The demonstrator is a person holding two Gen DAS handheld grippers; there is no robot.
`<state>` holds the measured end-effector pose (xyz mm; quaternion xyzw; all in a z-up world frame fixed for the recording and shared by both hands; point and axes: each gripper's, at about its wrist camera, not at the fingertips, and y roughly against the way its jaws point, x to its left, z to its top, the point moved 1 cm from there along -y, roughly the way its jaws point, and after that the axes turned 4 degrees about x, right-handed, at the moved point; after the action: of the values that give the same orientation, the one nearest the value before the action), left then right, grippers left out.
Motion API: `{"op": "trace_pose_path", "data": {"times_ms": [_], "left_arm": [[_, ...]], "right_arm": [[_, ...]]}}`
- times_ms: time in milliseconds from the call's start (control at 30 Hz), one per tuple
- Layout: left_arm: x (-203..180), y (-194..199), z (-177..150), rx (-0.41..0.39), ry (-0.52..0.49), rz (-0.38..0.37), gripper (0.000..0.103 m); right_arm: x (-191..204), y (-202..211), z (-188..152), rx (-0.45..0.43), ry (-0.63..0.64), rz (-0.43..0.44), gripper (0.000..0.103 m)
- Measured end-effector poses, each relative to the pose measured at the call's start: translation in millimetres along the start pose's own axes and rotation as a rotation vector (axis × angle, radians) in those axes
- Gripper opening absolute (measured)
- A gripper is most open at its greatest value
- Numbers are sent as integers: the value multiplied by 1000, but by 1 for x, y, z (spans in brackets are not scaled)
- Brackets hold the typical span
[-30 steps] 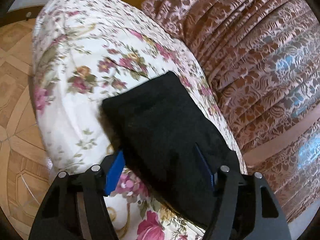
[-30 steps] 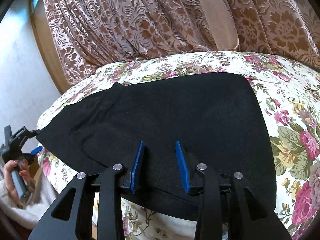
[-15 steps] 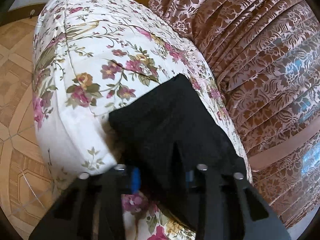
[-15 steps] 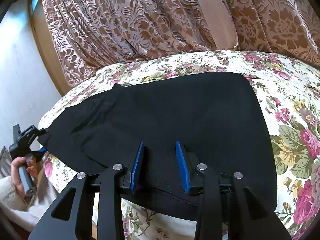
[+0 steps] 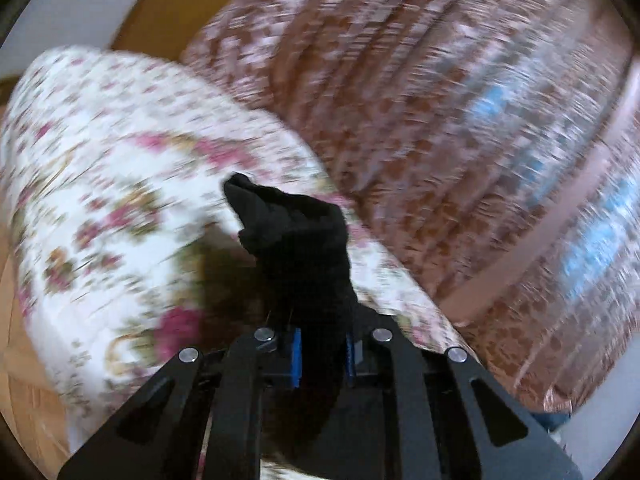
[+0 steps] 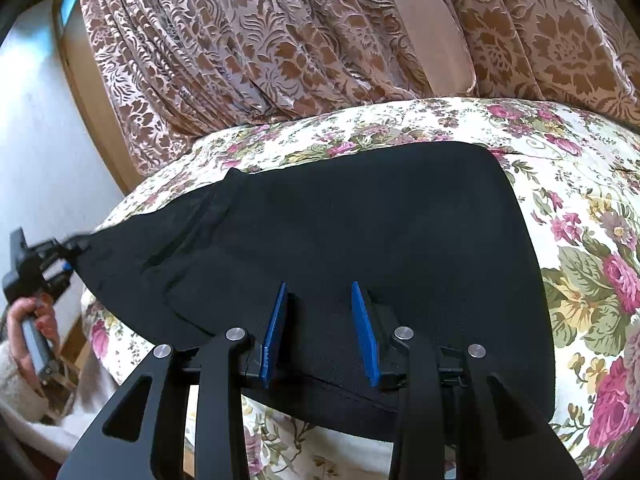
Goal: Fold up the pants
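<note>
Floral bedding (image 6: 580, 240) carries black pants (image 6: 360, 232), spread ahead of the right hand-held gripper (image 6: 320, 320), whose blue pads stand apart over the near hem. Beyond the far end, the left hand-held gripper (image 5: 320, 354) has just closed, clamped on a bunched pant end.

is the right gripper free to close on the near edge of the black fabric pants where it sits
Probably yes: the right gripper straddles the black fabric pants at their near edge on the floral cushion, nothing between.
</note>
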<state>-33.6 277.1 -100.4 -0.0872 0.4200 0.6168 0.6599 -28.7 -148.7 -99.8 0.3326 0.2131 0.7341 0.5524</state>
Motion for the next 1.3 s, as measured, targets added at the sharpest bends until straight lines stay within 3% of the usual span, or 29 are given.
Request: {"op": "trace_pose_path", "data": {"times_ms": [400,700,767,833,900,1167,1300], "left_arm": [[-143,14,-14,60,-341,-284,14],[-207,-5,-50,214,-448,-441,14],[-218,-14,-65,267,-476,-460,14],[-228,-22,-80,314,-510,-472,14],[-238,-30,-100,377,-562,-483,14],[-265,-57,-168,545,-724,-513,17],[-260,-81,-197,626,-742,-471,17]], "right_arm": [[-2,1,2,5,-26,19,33],[-5,3,6,18,-56,47,33],[-8,6,10,17,-76,54,35],[-15,12,15,4,-110,56,48],[-20,22,20,-31,-129,56,51],[-56,44,30,-94,-258,41,51],[-70,52,34,-130,-308,35,51]]}}
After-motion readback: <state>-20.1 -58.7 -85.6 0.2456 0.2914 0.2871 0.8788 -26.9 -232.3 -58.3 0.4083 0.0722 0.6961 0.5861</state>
